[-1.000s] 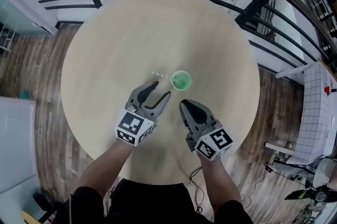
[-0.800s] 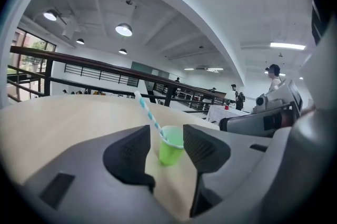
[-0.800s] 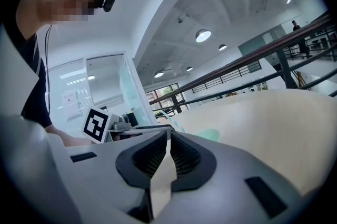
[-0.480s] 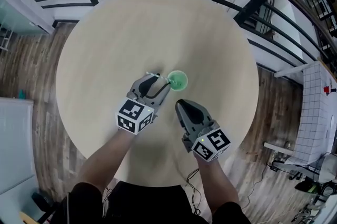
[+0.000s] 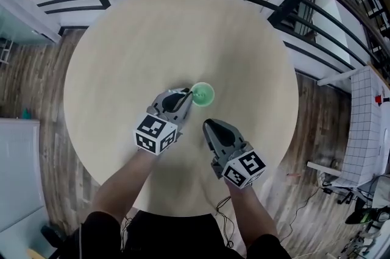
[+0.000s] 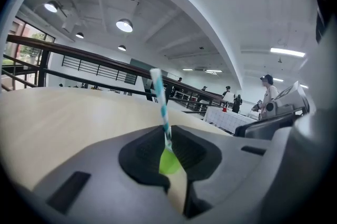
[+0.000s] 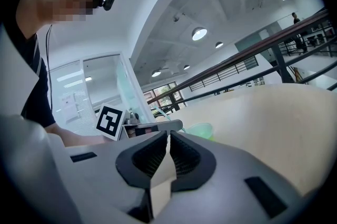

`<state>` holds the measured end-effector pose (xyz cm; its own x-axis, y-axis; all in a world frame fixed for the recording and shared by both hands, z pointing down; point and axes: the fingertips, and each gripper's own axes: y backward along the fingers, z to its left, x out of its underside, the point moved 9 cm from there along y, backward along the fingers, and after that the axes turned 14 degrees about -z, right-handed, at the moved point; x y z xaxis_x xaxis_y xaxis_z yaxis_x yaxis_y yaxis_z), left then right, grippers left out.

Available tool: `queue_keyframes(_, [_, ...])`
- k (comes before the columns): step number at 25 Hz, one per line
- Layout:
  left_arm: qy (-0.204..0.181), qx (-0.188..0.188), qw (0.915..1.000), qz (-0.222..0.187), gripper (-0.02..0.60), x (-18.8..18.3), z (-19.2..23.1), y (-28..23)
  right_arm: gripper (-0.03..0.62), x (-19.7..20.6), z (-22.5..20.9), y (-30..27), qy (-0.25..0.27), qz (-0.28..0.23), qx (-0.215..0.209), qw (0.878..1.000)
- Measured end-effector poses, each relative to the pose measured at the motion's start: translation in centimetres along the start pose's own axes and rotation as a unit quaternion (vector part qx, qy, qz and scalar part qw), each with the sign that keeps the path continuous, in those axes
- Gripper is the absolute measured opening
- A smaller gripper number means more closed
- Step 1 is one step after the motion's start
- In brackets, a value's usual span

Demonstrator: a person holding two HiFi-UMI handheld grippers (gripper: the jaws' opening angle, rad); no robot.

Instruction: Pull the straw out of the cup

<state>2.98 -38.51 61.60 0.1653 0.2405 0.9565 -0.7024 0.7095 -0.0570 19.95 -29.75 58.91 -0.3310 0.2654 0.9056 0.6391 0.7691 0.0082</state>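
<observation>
Round table, green cup upright near its middle, a little toward the edge where the person stands, well clear of every edge. Striped straw stands in the cup and leans to the left in the left gripper view; in the head view the gripper mostly hides it. Left gripper sits just beside the cup's left rim, its jaws closing with the straw between them. In its own view the pads look pinched in on the straw low down, just above the green of the cup, with almost no gap. Right gripper hangs near the cup on the near-right side, apart from it, jaws fully together with nothing between them; the cup shows just past its tips in its own view. Step in hand, as I judge it, is securing the straw before the pull. To do it well, finish the squeeze until the straw can't slide, without crushing it flat. Then draw up along the straw's own lean rather than straight sideways, so the tip clears the rim without dragging the cup. The cup looks light and nothing steadies it, so it may tip or lift with the straw; a slow, smooth pull helps. The right gripper could brace the cup wall if it starts to move.
</observation>
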Motion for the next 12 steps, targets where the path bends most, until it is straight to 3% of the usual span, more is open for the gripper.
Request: queue_keyframes(12, [0.012, 0.007, 0.9998, -0.013, 0.031, -2.8, -1.8, 1.3, 0.026, -1.8, 1.1, 1.5, -0.007, 0.008, 0.010, 1.000])
